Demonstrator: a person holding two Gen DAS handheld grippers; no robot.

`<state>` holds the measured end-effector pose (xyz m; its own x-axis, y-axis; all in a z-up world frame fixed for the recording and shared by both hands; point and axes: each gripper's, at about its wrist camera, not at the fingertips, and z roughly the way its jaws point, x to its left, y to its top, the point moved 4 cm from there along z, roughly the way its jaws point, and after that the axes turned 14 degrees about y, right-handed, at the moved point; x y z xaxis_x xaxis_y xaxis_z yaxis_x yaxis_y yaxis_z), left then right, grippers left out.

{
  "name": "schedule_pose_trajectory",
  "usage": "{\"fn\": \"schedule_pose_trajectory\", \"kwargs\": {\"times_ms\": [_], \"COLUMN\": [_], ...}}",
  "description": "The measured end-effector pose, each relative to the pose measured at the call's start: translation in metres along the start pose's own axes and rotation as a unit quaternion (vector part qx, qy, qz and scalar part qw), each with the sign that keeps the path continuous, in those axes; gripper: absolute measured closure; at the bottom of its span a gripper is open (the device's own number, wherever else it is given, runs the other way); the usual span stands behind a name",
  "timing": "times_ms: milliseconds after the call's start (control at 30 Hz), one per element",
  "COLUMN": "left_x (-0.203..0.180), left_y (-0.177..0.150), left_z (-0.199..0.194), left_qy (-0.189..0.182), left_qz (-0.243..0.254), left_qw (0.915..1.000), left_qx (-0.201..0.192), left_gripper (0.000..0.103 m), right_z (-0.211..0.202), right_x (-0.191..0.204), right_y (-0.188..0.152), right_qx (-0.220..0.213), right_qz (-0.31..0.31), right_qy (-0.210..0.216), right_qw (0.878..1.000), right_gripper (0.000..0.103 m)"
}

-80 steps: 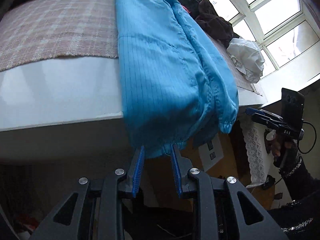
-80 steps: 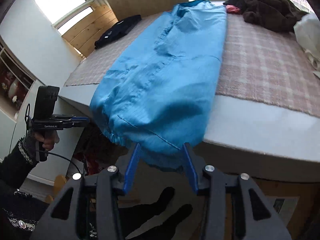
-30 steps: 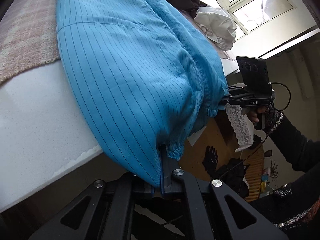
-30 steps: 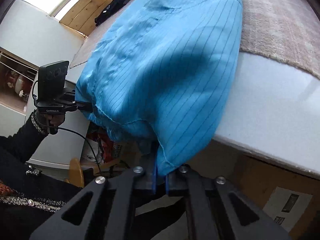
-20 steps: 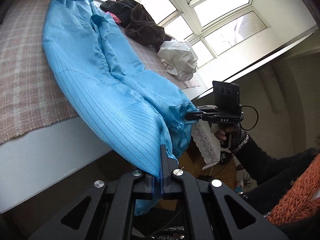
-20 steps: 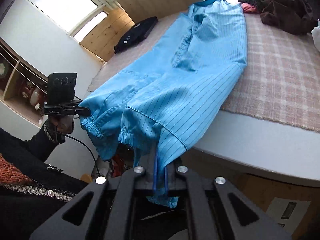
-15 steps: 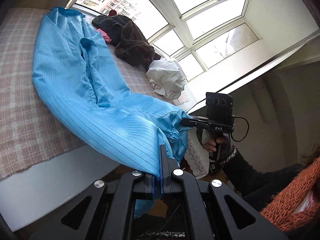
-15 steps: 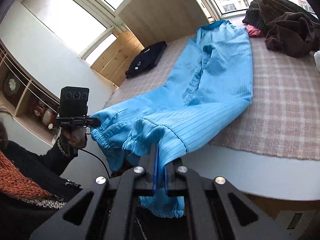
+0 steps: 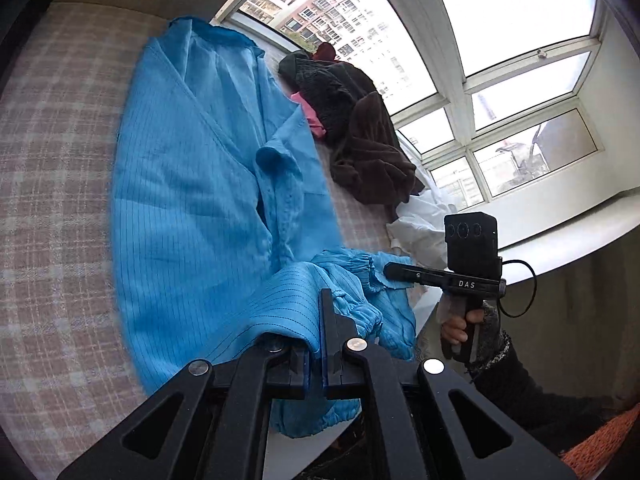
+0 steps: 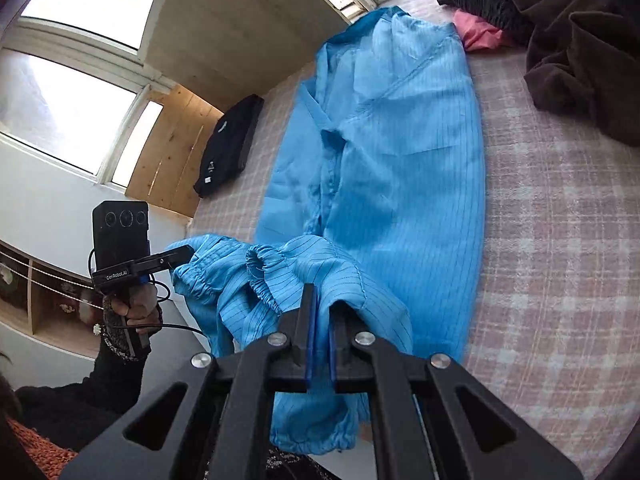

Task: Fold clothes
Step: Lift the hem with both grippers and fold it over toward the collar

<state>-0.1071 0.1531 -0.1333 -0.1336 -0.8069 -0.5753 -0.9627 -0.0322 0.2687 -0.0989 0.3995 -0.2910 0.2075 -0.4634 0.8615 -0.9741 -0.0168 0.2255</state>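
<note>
A bright blue pinstriped garment (image 9: 188, 184) lies lengthwise on the plaid bed cover (image 9: 52, 168), collar at the far end. Its lower end with the elastic cuffs is lifted and doubled back over the near part. My left gripper (image 9: 320, 312) is shut on one corner of that raised hem. In the right wrist view, my right gripper (image 10: 322, 310) is shut on the other corner of the same blue garment (image 10: 392, 152). Each view shows the other gripper side-on, the right gripper (image 9: 390, 271) and the left gripper (image 10: 186, 255), with bunched cuff fabric at the tips.
A heap of dark brown and black clothes (image 9: 356, 128) with a pink piece (image 9: 311, 115) lies at the far right of the bed, with a white cloth (image 9: 420, 220) beside it. A black folded garment (image 10: 230, 144) lies at the far left. Windows run behind the bed.
Both grippers closed on the hem that hung over the bed's edge, then lifted it. They have carried it up and forward over the bed, so the lower end now folds back.
</note>
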Motion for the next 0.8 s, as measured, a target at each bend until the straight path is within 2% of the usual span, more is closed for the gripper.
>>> {"fn": "schedule_pose_trajectory", "kwargs": {"times_ms": [67,133,200,300,367,433,500,667,733,800], "left_x": [0.017,0.029,0.033,0.029,0.025,0.021,0.017,0.007,-0.004,-0.012], "left_y": [0.005,0.006,0.005,0.004,0.005,0.003,0.0,-0.012,-0.031,-0.043], "left_z": [0.022,0.033,0.035,0.022,0.011,-0.002,-0.015,-0.046,-0.043,-0.026], "left_qy": [0.014,0.023,0.022,0.024,0.025,0.026,0.028,0.034,0.041,0.037], "left_qz": [-0.025,-0.046,-0.058,-0.047,-0.035,-0.016,0.006,0.068,0.118,0.149], "left_qw": [0.9994,0.9981,0.9972,0.9978,0.9983,0.9989,0.9992,0.997,0.9917,0.9863], "left_qx": [0.021,0.036,0.043,0.041,0.039,0.034,0.029,0.018,0.029,0.061], "left_gripper": [0.099,0.097,0.087,0.082,0.074,0.069,0.067,0.067,0.067,0.067], "right_z": [0.01,0.019,0.02,0.007,-0.006,-0.023,-0.036,-0.023,-0.018,-0.014], "right_x": [-0.02,-0.041,-0.049,-0.044,-0.037,-0.026,-0.018,-0.017,-0.016,-0.016], "right_y": [0.016,0.033,0.038,0.041,0.044,0.046,0.044,0.026,0.019,0.013], "right_qx": [0.019,0.038,0.049,0.045,0.034,0.016,0.003,0.03,0.041,0.052], "right_qz": [0.027,0.054,0.072,0.078,0.075,0.064,0.049,0.009,-0.007,-0.022], "right_qy": [-0.004,-0.007,0.0,0.015,0.021,0.022,0.014,-0.041,-0.062,-0.084], "right_qw": [0.999,0.998,0.996,0.996,0.996,0.998,0.999,0.999,0.997,0.995], "right_gripper": [0.093,0.086,0.083,0.08,0.073,0.068,0.068,0.068,0.068,0.068]}}
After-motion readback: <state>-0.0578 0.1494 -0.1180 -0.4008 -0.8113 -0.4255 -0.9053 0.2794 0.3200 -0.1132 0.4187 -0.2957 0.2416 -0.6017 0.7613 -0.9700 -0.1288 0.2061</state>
